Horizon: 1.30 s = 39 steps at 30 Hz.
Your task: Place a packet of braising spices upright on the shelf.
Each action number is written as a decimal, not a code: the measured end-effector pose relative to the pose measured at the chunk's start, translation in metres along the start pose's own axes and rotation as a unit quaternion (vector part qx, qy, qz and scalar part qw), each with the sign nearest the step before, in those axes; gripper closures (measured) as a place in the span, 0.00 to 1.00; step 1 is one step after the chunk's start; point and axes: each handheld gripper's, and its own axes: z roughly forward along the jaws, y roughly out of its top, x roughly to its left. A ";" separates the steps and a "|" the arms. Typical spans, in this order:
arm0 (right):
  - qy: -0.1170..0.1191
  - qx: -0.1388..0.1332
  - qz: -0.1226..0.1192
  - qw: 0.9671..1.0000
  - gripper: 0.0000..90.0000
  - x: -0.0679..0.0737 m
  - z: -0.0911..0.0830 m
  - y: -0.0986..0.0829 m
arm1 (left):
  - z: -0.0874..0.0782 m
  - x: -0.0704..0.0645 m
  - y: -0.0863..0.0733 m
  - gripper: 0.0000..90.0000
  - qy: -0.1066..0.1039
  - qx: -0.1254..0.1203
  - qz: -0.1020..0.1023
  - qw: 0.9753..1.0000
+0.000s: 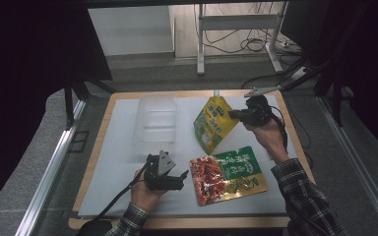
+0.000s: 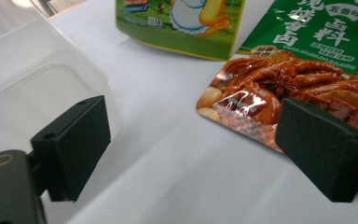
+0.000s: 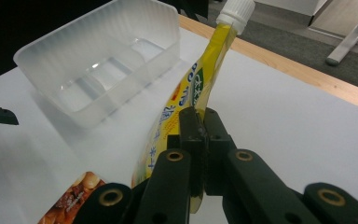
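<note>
Gripping the yellow pouch (image 1: 214, 125) by its edge, the right gripper (image 1: 237, 115) has both jaws clamped tight on it; in the right gripper view the pouch (image 3: 193, 95) runs up and away from the jaws, long axis toward its white cap (image 3: 236, 10) at about 12 o'clock. It looks lifted, tilted on one corner, though whether that corner touches the table (image 1: 128, 162) I cannot tell. From the high view the clear bin (image 1: 156, 123) lies at 9 o'clock from that pouch, just beside it, so a leftward carry looks like the coming move, and the right hand is plainly the nearer one.

Down front, the left gripper (image 1: 173, 178) hovers with jaws spread wide, holding nothing. The green pouch (image 1: 229, 174) lies flat at its 3 o'clock, just beside the tips, long axis running roughly 9 to 3. In the left gripper view that pouch's near corner (image 2: 242, 109) sits between the two open jaws.

Count: two pouches, one bin, two grippers.
</note>
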 end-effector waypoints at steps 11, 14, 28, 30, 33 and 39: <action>0.004 0.006 -0.035 0.999 0.99 0.013 0.005 0.024 | -0.012 0.002 -0.007 0.03 -0.032 -0.015 -0.040 0.999; 0.004 0.004 -0.046 0.999 0.99 0.016 0.005 0.030 | -0.017 0.005 -0.008 0.01 -0.034 -0.021 -0.046 0.998; 0.015 0.000 -0.079 0.997 0.99 0.018 0.009 0.055 | -0.033 0.016 -0.017 0.00 -0.007 -0.018 -0.047 0.999; 0.019 -0.001 -0.083 0.996 0.99 0.018 0.011 0.059 | -0.035 0.018 -0.018 0.00 -0.004 -0.019 -0.048 0.999; 0.029 -0.002 -0.084 0.996 0.99 0.018 0.013 0.064 | -0.036 0.020 -0.019 0.00 -0.008 -0.019 -0.048 0.999; 0.042 -0.008 -0.089 0.995 0.99 0.017 0.015 0.077 | -0.038 0.024 -0.026 0.00 -0.018 -0.025 -0.058 0.998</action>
